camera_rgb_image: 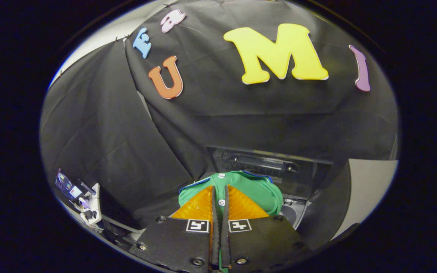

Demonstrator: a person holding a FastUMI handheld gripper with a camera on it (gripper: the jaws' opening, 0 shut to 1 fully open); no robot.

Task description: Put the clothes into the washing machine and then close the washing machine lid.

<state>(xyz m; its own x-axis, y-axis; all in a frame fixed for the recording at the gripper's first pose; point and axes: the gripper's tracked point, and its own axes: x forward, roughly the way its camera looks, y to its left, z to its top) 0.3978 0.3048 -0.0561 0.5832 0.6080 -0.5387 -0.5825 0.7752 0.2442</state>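
A green shirt (258, 189) with white buttons and blue trim hangs pinched between my fingers, its button placket running up through the narrow gap. My gripper (220, 195) is shut on the shirt and holds it in the air. Just beyond and below the shirt sits the washing machine (298, 212), seen from above with its dark raised lid (264, 165) standing behind the opening. Part of the round tub rim peeks out to the right of the shirt; the rest of the opening is hidden by the cloth and my fingers.
Black cloth walls rise close behind and to the left of the machine. A small white device with cables (85, 206) lies low on the left. A pale panel (370, 189) stands to the right of the machine.
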